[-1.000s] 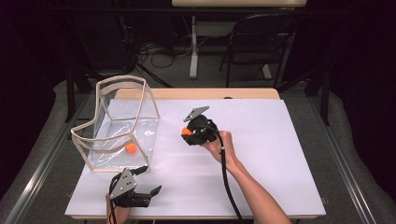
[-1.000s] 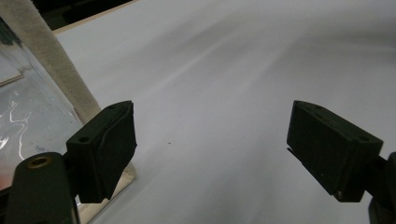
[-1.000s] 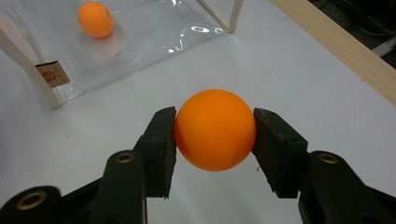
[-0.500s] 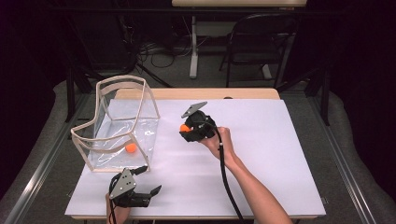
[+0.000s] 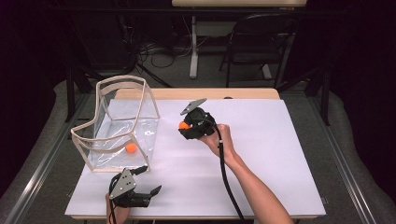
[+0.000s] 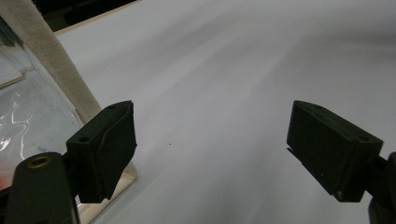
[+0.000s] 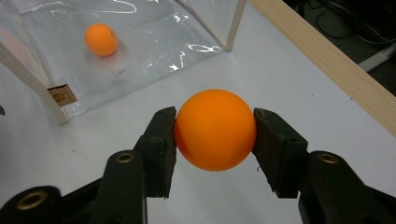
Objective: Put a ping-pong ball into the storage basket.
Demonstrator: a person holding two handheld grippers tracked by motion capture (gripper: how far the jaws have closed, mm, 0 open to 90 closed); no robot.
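White table (image 5: 280,154), right tongs (image 7: 215,128) clamping orange ball (image 7: 215,129), left tongs (image 6: 210,149) apart

Orange ball (image 7: 215,129) clamped in right gripper (image 7: 215,133); second ball (image 7: 101,39) inside clear bin (image 5: 140,100).

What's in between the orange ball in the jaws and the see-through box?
Nothing: in the right gripper view, only bare white table lies between the held ball and the clear box.

Two orange balls: one (image 7: 215,129) pinched in a claw, the other (image 5: 131,148) lying inside the single clear container (image 5: 119,122). Two claws, the right (image 5: 183,126) and the left (image 5: 148,179), over one white table (image 5: 280,154). One chair (image 5: 261,42) stands behind.
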